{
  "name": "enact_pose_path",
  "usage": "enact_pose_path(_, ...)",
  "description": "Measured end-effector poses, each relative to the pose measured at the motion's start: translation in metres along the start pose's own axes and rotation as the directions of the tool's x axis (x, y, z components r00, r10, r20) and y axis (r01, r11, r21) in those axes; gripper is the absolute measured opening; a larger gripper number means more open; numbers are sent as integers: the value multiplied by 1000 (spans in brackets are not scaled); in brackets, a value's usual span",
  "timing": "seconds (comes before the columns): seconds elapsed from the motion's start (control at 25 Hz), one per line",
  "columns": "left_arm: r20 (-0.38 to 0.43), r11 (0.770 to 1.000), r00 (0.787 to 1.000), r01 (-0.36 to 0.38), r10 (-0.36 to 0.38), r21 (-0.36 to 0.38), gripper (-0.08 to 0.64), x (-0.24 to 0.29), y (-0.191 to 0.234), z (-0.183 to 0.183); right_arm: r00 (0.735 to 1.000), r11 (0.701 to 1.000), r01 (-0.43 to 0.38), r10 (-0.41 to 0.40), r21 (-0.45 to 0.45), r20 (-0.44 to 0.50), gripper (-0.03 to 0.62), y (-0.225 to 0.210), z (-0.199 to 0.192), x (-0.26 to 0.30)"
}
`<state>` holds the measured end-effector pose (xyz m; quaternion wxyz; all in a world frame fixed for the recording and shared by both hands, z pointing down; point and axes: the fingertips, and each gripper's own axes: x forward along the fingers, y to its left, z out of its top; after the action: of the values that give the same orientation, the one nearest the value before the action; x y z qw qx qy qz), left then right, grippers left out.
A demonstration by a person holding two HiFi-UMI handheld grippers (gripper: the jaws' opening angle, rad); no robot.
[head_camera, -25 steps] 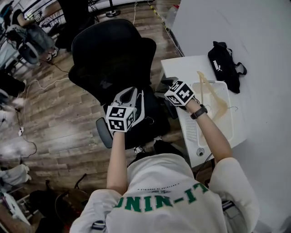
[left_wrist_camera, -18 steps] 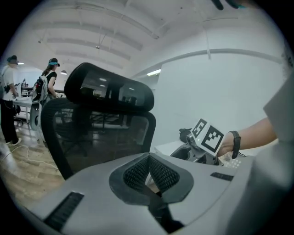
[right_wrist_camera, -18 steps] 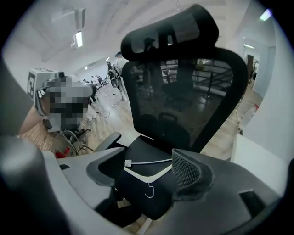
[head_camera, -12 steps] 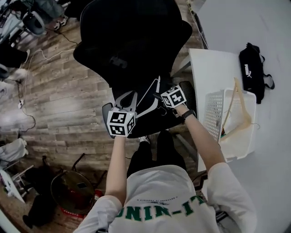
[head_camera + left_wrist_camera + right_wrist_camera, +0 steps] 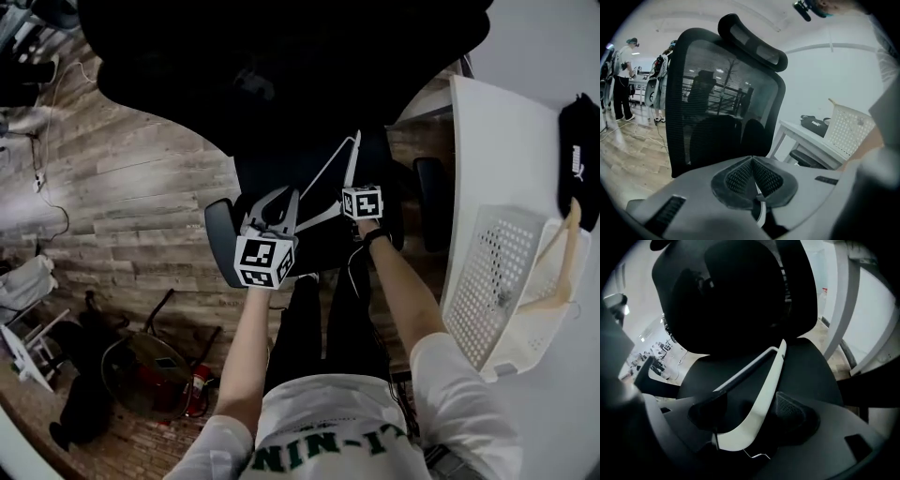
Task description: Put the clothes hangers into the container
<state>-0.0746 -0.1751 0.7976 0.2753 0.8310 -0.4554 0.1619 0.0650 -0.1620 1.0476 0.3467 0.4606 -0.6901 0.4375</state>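
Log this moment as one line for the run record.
stage: pickup | right tool: open, jaws just closing slightly, white hanger between them | left tool: shut | white hanger: on chair seat

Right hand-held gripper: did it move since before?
Yes. The right hand-held gripper moved left, from the white basket to the black chair; its jaws, just closing a little, straddle the white hanger.

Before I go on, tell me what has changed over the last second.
Both grippers dropped to the chair seat, the right one from beside the basket. The right gripper now straddles the white hanger lying there, its jaws just closing but not yet gripping. The left gripper stayed shut. The wooden hanger is still in the basket, the black bag beside it.
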Motion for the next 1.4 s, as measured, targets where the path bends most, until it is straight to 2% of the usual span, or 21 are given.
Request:
enact_pose_path(0.2,-24,1000,1000,-16,15,-20,14,12,13,-29,997,998,64,-63,23,-41,308,-10,-25,31)
enact_pose_path(0.24,-27,1000,999,-19,19,-24,14,17,16,-29,995,996,90,-89,16,-52,294,-15,-25,36)
enact_pose_path(0.32,-24,999,999,-27,26,-35,14,26,21,-27,987,990,138,-137,8,-79,217,-25,-19,42)
enact_pose_path(0.36,-22,999,999,-30,29,-41,14,27,23,-25,985,989,147,-145,15,-94,210,-26,-17,41)
enact_pose_path(0.48,-22,998,999,-28,26,-56,14,23,23,-23,985,985,142,-132,93,-110,180,-28,-15,29)
enact_pose_path(0.56,-15,998,1000,-26,26,-53,14,17,19,-20,988,985,136,-126,108,-95,161,-26,-17,17)
enact_pose_path(0.76,10,999,999,-37,38,-40,14,2,21,-3,991,992,122,-120,29,-50,144,-7,-7,-9)
enact_pose_path(1.08,43,997,998,-43,46,-58,14,-41,16,31,998,998,67,-67,-16,14,140,30,25,-89)
enact_pose_path(1.24,75,996,996,-48,53,-73,14,-64,6,52,994,995,77,-72,-61,88,138,49,45,-137)
enact_pose_path(1.4,106,998,994,-34,39,-48,14,-89,-12,78,979,990,110,-92,-91,181,138,64,74,-197)
